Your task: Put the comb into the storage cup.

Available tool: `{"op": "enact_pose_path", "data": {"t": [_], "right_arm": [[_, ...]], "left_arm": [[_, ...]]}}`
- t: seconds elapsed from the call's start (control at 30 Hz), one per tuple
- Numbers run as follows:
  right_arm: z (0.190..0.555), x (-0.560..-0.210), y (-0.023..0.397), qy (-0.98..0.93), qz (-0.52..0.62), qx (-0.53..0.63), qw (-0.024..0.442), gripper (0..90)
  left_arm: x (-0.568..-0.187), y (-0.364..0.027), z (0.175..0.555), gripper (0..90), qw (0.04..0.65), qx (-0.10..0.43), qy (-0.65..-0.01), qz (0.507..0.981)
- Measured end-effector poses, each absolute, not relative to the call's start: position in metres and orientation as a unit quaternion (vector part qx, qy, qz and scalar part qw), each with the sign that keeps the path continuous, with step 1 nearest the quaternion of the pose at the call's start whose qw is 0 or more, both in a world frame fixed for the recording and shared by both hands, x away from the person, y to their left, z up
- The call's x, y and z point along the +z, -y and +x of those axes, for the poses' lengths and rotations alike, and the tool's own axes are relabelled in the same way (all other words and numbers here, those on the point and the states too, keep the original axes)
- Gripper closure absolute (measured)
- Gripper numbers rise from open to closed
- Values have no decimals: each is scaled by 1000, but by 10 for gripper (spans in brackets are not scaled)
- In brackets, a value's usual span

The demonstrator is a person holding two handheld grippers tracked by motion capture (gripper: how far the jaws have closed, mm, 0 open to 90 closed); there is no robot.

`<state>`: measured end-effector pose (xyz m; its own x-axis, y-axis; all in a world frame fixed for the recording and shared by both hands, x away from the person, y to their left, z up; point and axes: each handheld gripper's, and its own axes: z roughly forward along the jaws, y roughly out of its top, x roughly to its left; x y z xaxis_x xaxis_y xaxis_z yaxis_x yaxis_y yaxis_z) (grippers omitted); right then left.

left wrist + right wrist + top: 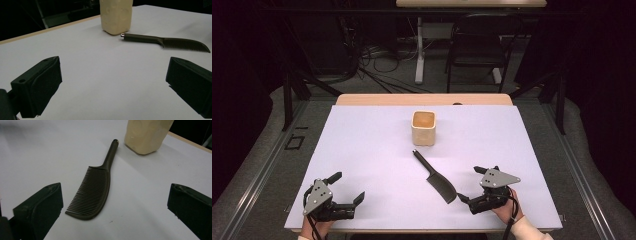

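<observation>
A dark comb [435, 177] with a long thin handle lies flat on the white-covered table [362, 150], its handle pointing toward a cream square cup [423, 127] that stands upright behind it. My right gripper [468, 183] rests at the near right, just beside the comb's toothed end, jaws wide open with nothing between them. In the right gripper view the comb [93, 190] lies ahead of the right gripper [113, 192], with the cup [146, 135] beyond. My left gripper [347, 187] rests open at the near left. The left gripper [113, 75] faces the cup [116, 16] and comb [165, 41] from afar.
The table's wooden far edge [422, 99] shows beyond the white sheet. Behind it stand a dark chair [477, 45] and a white table leg [419, 50] amid floor cables. Bare white surface spreads between the two grippers and to the left of the cup.
</observation>
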<state>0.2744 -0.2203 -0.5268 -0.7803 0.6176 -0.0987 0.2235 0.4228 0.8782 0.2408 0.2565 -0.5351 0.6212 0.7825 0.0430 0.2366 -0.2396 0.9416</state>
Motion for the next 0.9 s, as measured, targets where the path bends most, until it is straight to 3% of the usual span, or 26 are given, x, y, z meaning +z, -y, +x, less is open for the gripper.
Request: {"op": "enact_pose_path", "data": {"t": [0.9], "right_arm": [[322, -528, 177, -837, 243, 461, 167, 0]], "left_arm": [[-535, -258, 243, 2, 512, 266, -347, 739]]}}
